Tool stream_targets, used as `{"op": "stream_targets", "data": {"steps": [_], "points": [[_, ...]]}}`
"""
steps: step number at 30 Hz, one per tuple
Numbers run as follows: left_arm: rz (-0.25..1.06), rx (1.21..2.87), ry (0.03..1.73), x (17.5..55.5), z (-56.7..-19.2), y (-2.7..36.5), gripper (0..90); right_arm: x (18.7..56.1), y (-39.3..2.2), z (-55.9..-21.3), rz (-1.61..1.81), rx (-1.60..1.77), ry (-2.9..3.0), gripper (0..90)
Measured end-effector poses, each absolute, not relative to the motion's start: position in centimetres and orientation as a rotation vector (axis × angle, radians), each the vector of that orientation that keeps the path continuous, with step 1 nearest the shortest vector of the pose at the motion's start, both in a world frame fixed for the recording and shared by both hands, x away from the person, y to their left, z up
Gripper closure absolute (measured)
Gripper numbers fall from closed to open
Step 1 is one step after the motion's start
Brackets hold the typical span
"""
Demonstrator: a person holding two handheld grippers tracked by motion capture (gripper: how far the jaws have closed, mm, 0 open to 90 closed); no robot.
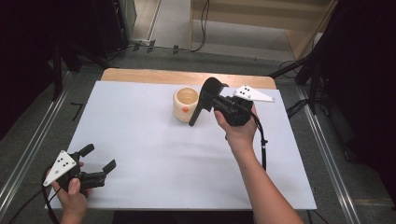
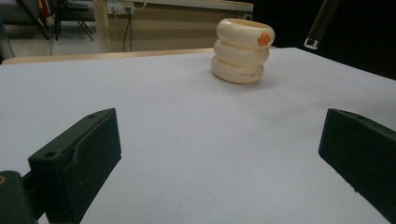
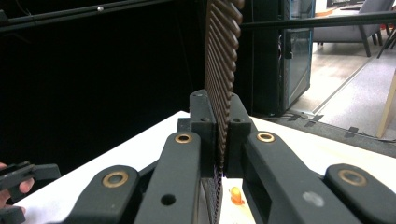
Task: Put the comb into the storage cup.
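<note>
A cream ribbed cup [image 1: 185, 104] with an orange mark stands upright at the back middle of the white board [image 1: 154, 154]. My right gripper [image 1: 212, 103] hovers just right of it, shut on a dark ridged utensil [image 1: 209, 88]. The utensil hangs tilted, its wide end up and its thin end [image 1: 192, 122] low beside the cup. In the right gripper view the jaws [image 3: 219, 126] pinch the ridged blade [image 3: 223, 46] edge-on. My left gripper [image 1: 99, 157] rests at the board's front left corner, open and empty. Its view [image 2: 219, 149] faces the cup [image 2: 241, 50] and the utensil's tip [image 2: 320, 23].
The board lies on a wooden table whose far edge [image 1: 187, 77] shows behind the cup. Metal rails [image 1: 327, 154] run along both sides. Dark stands and cables [image 1: 303, 70] crowd the back right. A cable [image 1: 262, 144] trails from the right gripper along the forearm.
</note>
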State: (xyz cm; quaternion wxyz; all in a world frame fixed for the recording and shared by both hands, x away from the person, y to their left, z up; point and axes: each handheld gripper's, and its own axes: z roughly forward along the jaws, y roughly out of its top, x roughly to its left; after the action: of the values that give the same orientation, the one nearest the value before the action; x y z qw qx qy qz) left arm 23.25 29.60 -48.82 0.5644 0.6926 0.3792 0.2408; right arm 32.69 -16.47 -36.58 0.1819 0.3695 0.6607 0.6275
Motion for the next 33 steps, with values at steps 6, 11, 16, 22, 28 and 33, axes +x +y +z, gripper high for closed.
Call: {"op": "stream_targets", "data": {"steps": [6, 11, 16, 22, 28, 33], "points": [[0.566, 1.632, 0.888, 23.3, -48.9, 29.5, 0.0, 33.2, -16.4, -36.2, 1.762, 1.032, 1.868, 84.6], [0.563, 1.630, 0.889, 23.3, -48.9, 29.5, 0.0, 33.6, -16.5, -36.0, 1.763, 1.037, 1.855, 84.6], [0.554, 1.622, 0.891, 23.4, -49.0, 29.6, 0.0, 34.0, -16.6, -35.8, 1.765, 1.045, 1.837, 84.6], [0.548, 1.607, 0.901, 23.3, -49.0, 29.8, 0.0, 34.8, -16.6, -35.7, 1.768, 1.049, 1.828, 84.6], [0.552, 1.614, 0.895, 23.4, -49.0, 29.7, 0.0, 35.2, -16.5, -35.4, 1.769, 1.052, 1.812, 84.6], [0.553, 1.616, 0.894, 23.3, -49.0, 29.7, 0.0, 35.7, -16.4, -35.0, 1.766, 1.050, 1.806, 84.6]]}}
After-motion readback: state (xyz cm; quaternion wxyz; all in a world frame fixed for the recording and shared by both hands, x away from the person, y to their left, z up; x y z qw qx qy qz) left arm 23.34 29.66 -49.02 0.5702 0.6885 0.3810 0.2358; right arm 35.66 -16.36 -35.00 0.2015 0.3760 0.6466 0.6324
